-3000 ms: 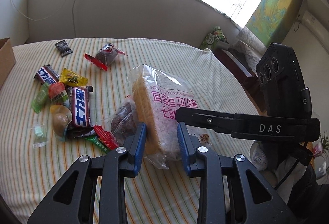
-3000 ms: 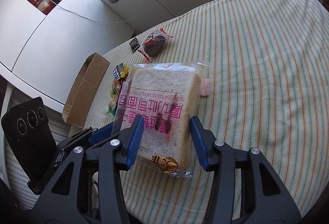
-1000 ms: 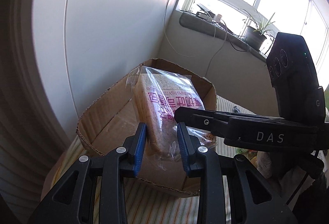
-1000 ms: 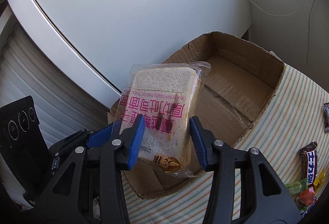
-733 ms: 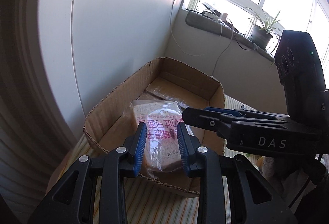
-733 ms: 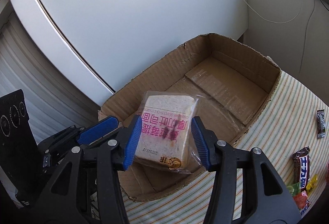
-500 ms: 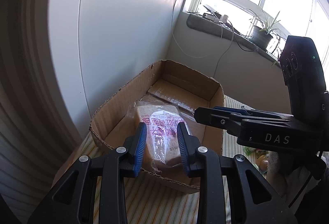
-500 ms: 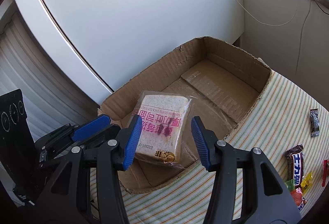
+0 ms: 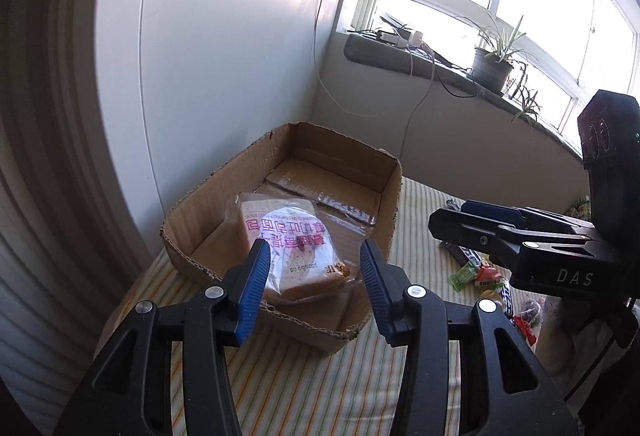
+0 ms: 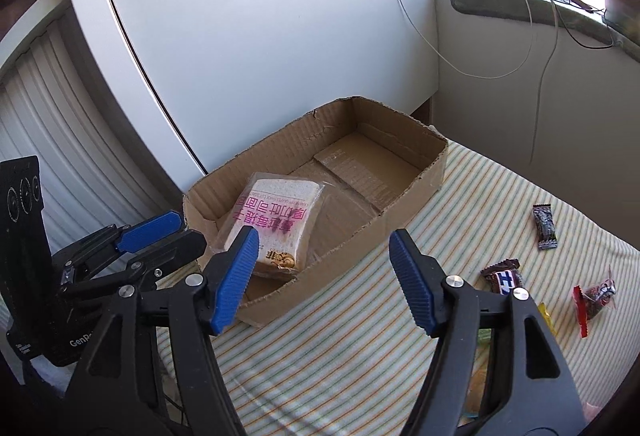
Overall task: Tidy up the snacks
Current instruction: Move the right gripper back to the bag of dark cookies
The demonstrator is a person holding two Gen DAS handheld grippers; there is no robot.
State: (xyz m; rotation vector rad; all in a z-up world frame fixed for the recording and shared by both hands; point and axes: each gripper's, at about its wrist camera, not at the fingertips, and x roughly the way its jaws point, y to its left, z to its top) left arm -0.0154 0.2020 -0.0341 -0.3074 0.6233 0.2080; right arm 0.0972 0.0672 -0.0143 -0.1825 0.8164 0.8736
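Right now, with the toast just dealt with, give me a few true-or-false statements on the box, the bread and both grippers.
1. The bagged toast lies inside the cardboard box. True.
2. The left gripper is shut on the toast. False: its jaws stand open, with the toast lying in the box beyond them.
3. The right gripper is open and holds nothing. True.
4. Several candy bars are packed in the box beside the toast. False: only the toast shows in the box; the wrapped snacks lie on the striped tablecloth.
5. The box's top is open. True.
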